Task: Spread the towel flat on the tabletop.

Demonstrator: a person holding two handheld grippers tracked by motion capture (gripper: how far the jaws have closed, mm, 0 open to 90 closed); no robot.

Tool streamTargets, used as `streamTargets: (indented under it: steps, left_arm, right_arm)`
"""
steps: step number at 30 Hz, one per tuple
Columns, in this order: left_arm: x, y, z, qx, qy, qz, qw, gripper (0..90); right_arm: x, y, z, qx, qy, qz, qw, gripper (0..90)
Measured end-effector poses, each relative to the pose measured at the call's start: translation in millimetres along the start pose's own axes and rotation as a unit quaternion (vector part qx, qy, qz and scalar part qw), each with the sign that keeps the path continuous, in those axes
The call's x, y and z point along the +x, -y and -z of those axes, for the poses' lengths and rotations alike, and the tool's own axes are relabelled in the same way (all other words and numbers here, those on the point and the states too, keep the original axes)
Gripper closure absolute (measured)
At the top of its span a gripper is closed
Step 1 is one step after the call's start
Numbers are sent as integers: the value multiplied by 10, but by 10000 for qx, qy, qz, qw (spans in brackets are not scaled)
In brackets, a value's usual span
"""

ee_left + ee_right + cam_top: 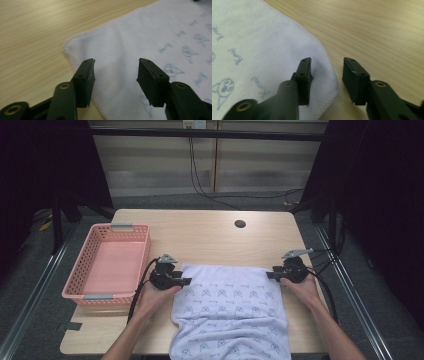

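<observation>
At cloth [230, 305] corners, both hands level, tools open.

From above our side of the bench [210, 237] we look forward and down over its whole top. Each riding camera sits low, close over the wood, looking along its own jaws. All three views share the printed cloth [230, 307], whose far corners the riding cameras see.
</observation>
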State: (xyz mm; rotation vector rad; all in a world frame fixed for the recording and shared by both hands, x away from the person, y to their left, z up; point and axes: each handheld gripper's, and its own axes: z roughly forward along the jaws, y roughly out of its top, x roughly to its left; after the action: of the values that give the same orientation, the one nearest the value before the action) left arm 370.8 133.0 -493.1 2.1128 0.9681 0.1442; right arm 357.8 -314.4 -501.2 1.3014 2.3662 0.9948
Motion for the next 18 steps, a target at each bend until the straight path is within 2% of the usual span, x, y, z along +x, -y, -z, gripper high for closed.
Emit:
streamTargets:
  steps: [1, 2, 3, 4, 5, 6, 8, 9, 10, 11, 13, 14, 16, 18]
  left_arm:
    - [0, 0, 0, 0, 0, 0, 10000, 441]
    - [70, -10, -20, 41, 21, 224, 9997, 430]
    - [71, -15, -27, 15, 41, 265, 9996, 416]
    - [67, -23, -38, 35, 29, 232, 9997, 404]
    - [67, -23, -38, 35, 29, 232, 9997, 399]
    - [57, -39, -62, 0, -100, 200, 9998, 399]
    - [76, -43, -80, -30, -113, 238, 9996, 399]
    - [84, -46, -100, -98, -201, 255, 9994, 400]
    - [115, -55, -121, -67, -289, 249, 9992, 403]
    - [138, -68, -137, -43, -471, 312, 9984, 408]
    - [146, -75, -150, -119, -524, 349, 9979, 404]
    - [155, -94, -188, -56, -483, 283, 9984, 431]
    - [154, -96, -217, -142, -533, 233, 9982, 432]
    - [188, -109, -236, -187, -381, 204, 9989, 456]
  right_arm:
    - [0, 0, 0, 0, 0, 0, 10000, 620]
    - [22, 4, 6, -1, -96, -1, 10000, 719]
    - [37, 10, 11, -3, -126, 8, 9999, 762]
    - [45, 18, 10, -6, -172, 36, 9998, 805]
    - [45, 18, 10, -6, -172, 36, 9998, 805]
    - [63, 21, 28, -6, -266, 6, 9996, 841]
    - [63, 20, 38, -13, -335, -44, 9994, 849]
    - [53, 22, 48, -50, -354, -47, 9993, 854]
    - [45, 25, 56, -88, -401, -111, 9991, 855]
    - [42, 25, 58, -74, -401, -126, 9991, 855]
    - [38, 26, 58, -81, -400, -131, 9991, 855]
    - [30, 26, 53, -105, -399, -101, 9991, 854]
    - [31, 28, 60, -131, -393, -113, 9991, 851]
    - [31, 36, 73, -129, -382, -145, 9991, 849]
